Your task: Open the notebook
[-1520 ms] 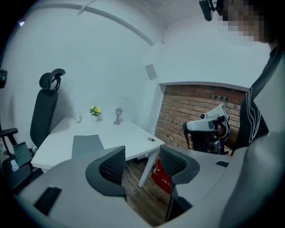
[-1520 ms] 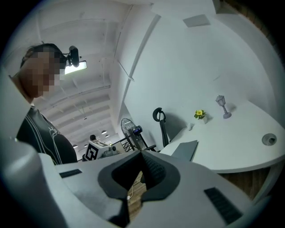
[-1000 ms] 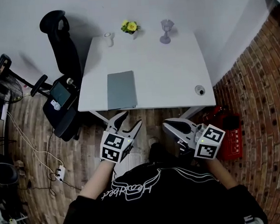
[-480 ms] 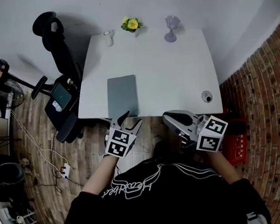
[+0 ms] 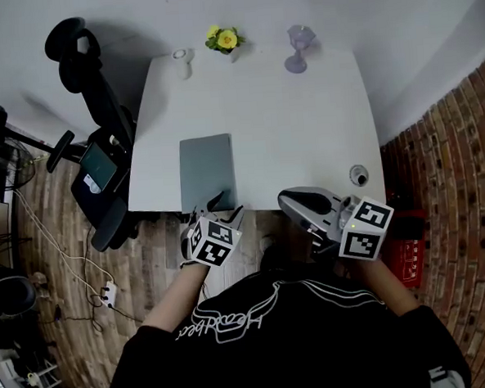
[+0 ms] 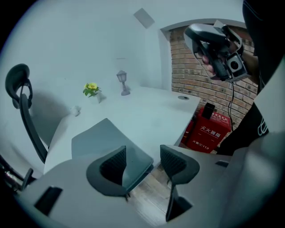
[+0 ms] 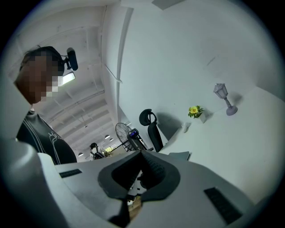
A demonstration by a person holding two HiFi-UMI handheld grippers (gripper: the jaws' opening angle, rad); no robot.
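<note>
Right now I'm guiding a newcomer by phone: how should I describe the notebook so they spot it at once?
Look at the white table. At its near edge, left of centre, lies the notebook. Unlike the yellow flowers and goblet standing at the far edge, it is a flat, closed grey rectangle.

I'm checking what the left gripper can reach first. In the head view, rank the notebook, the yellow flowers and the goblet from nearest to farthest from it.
From the left gripper:
1. notebook, just ahead, at the near edge of the table.
2. yellow flowers, at the far edge, roughly straight ahead.
3. goblet, at the far edge, off to the right.
</note>
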